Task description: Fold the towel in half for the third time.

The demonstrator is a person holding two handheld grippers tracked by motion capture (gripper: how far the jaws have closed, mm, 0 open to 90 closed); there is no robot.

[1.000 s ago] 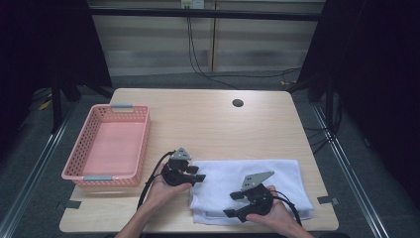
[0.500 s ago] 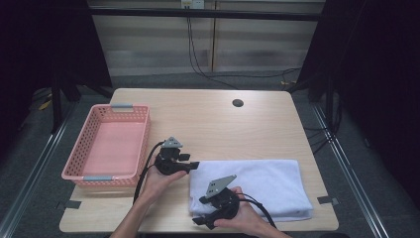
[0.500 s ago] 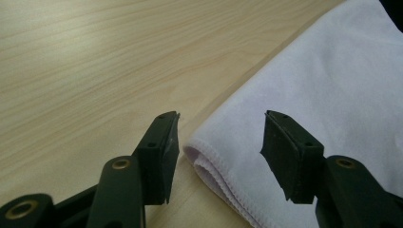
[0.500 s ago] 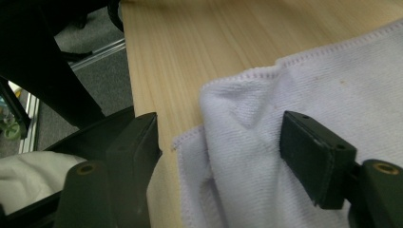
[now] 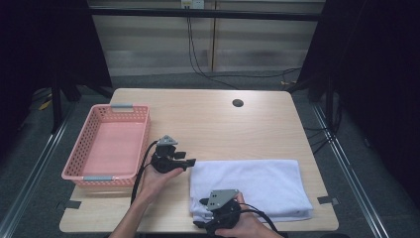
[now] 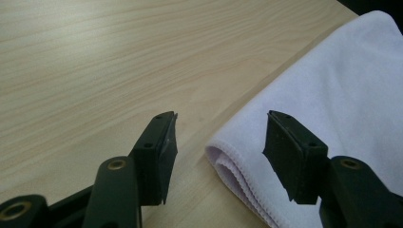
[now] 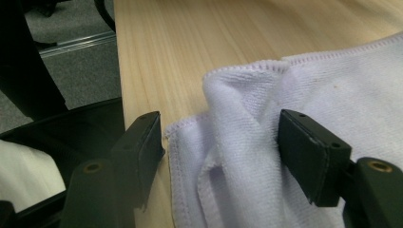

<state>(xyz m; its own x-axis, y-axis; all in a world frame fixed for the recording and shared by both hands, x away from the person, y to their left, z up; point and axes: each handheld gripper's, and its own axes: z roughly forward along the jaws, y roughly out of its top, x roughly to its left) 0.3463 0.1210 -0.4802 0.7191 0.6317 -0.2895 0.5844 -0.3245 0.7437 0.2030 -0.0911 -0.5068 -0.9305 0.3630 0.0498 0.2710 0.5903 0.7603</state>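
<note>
White towel (image 5: 257, 186), no readable writing

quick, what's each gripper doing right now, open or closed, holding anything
Left gripper: open, jaws either side of the white towel's folded corner, holding nothing.
Right gripper: open, jaws around the towel's bunched near corner, not clamped.
</note>
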